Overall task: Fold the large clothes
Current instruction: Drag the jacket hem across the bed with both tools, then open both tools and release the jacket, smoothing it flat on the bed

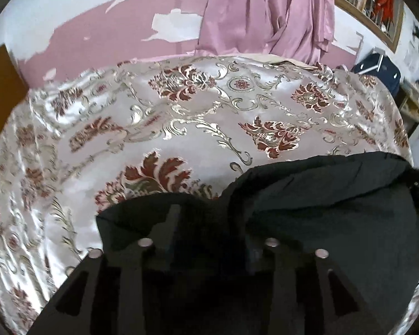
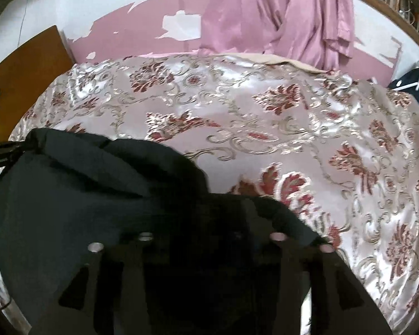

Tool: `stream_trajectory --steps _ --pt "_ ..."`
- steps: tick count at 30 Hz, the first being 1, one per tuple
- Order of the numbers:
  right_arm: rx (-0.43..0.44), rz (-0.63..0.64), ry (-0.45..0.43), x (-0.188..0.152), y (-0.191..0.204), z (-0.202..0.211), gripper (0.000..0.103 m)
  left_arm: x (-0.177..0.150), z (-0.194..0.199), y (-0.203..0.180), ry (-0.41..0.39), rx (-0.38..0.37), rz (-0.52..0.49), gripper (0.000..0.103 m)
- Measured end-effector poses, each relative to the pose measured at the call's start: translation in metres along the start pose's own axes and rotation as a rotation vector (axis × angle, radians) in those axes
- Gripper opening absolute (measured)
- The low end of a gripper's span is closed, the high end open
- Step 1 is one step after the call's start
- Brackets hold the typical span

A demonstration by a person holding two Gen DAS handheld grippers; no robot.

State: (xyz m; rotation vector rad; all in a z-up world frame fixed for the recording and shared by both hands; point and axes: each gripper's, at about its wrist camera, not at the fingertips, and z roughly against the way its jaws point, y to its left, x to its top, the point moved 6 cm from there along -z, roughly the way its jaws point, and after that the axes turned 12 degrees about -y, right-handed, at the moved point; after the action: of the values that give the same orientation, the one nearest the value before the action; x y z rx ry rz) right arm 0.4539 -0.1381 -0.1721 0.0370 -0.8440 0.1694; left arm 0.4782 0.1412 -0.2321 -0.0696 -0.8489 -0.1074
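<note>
A black garment (image 1: pixel 321 195) lies folded over on a shiny floral bedcover (image 1: pixel 181 111); its rounded fold edge faces away from me. My left gripper (image 1: pixel 209 223) sits low over the garment's left corner. Its dark fingers stand apart, the left finger (image 1: pixel 172 217) resting on the cloth, and nothing looks pinched. In the right wrist view the same garment (image 2: pixel 83 181) fills the lower left of the bedcover (image 2: pixel 265 111). My right gripper (image 2: pixel 209 223) hovers over its right corner, jaws apart. Its fingers are hard to make out against the black cloth.
A pink curtain (image 1: pixel 265 14) hangs behind the bed against a peeling pink and white wall. A wooden board (image 2: pixel 28 69) stands at the left. A dark blue case (image 1: pixel 377 69) and a shelf (image 1: pixel 371 0) are at the right.
</note>
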Motion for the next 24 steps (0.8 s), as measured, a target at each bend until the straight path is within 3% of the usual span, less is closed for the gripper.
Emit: stream_trajectory --steps 5,9,11,13,15,17,19,20,23,24 --pt "-0.011 0.022 -0.014 0.001 -0.008 0.009 0.056 0.006 0.011 0.005 -0.012 0.002 -0.007 0.048" --pt "0.006 -0.019 -0.022 0.002 -0.011 0.016 0.060 0.015 0.022 0.011 -0.035 -0.036 0.047 0.049" --pt "0.025 -0.063 -0.024 0.003 -0.016 0.017 0.063 0.018 0.024 0.020 -0.043 -0.036 0.089 0.054" --pt "0.056 -0.139 -0.042 0.005 -0.025 0.019 0.071 0.017 0.021 0.033 -0.031 0.020 0.097 0.074" --pt "0.056 -0.195 -0.025 0.005 -0.034 0.018 0.081 0.015 0.018 0.043 -0.019 0.131 0.021 0.076" --pt "-0.043 -0.048 0.005 0.008 -0.034 0.016 0.088 0.011 0.015 0.049 -0.013 0.210 -0.063 0.076" --pt "-0.119 0.110 -0.023 0.012 -0.027 0.019 0.090 0.007 0.015 0.055 -0.011 0.230 -0.088 0.076" --pt "-0.125 0.123 -0.027 0.012 -0.024 0.019 0.090 0.004 0.014 0.058 -0.007 0.221 -0.079 0.076" --pt "0.013 -0.106 -0.017 0.013 -0.037 0.019 0.092 -0.001 0.017 0.069 -0.009 0.188 -0.005 0.076" --pt "0.157 -0.267 0.012 0.011 -0.044 0.017 0.092 -0.001 0.019 0.071 -0.012 0.185 0.011 0.076"
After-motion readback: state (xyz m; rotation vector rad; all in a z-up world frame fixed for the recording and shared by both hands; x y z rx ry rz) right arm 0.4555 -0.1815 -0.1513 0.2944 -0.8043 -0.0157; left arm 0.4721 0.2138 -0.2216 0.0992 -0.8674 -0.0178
